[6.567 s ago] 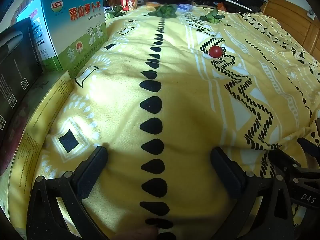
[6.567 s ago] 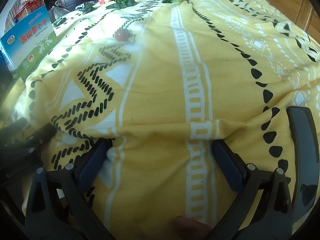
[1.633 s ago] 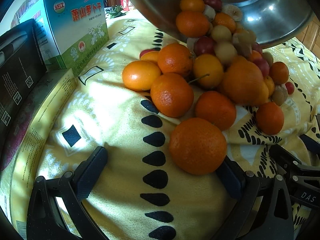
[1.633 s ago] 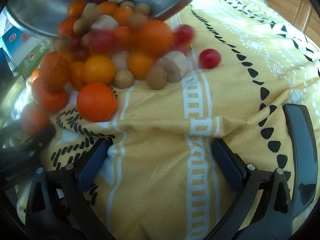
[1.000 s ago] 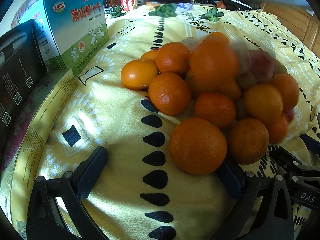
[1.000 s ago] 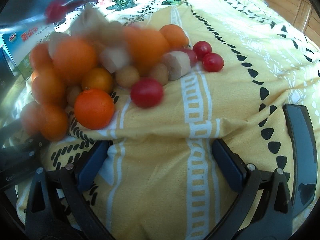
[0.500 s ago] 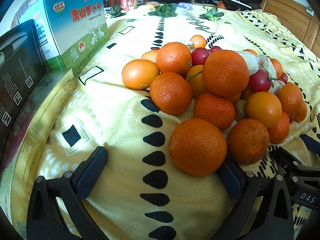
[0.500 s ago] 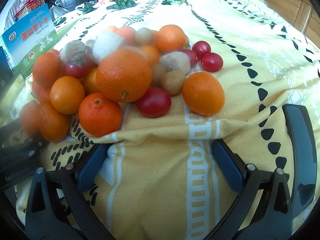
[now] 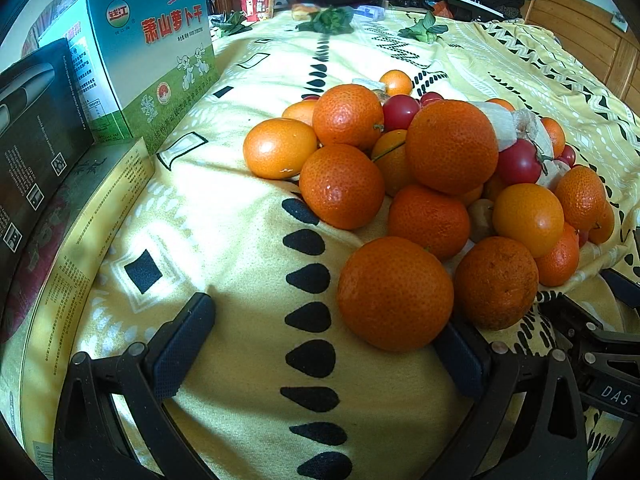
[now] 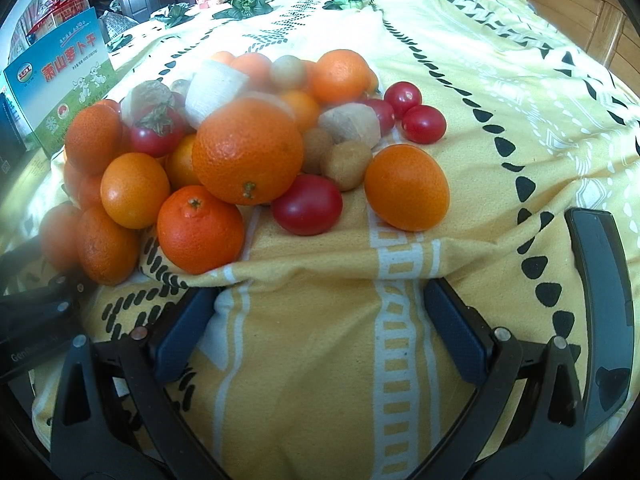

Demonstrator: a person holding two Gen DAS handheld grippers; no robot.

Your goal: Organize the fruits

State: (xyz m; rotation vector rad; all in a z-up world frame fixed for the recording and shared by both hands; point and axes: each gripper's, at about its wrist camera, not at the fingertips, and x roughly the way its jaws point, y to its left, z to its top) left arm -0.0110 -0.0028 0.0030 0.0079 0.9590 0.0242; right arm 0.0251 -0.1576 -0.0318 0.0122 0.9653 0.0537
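A heap of fruit lies on the yellow patterned cloth (image 9: 224, 216): oranges, small red tomatoes, brown longans and pale peeled chunks. In the left wrist view the nearest orange (image 9: 394, 294) rests against the right finger of my left gripper (image 9: 320, 350), which is open with nothing between its fingers. In the right wrist view a big orange (image 10: 248, 152) tops the heap, a red tomato (image 10: 307, 205) and a lone orange (image 10: 406, 187) lie just ahead of my right gripper (image 10: 318, 326), which stands open on the cloth, apart from the fruit.
A blue-green carton (image 9: 148, 56) and dark boxes (image 9: 36, 128) stand along the left edge. Green leafy bunches (image 10: 244, 2) and small packets lie at the far end. A dark phone-like slab (image 10: 600, 300) lies at the right. Wooden furniture (image 9: 580, 28) borders the far right.
A metal bowl tipped the fruit onto the cloth and left the view. Over the last half second the heap has settled and lies still. Both grippers have stayed put.
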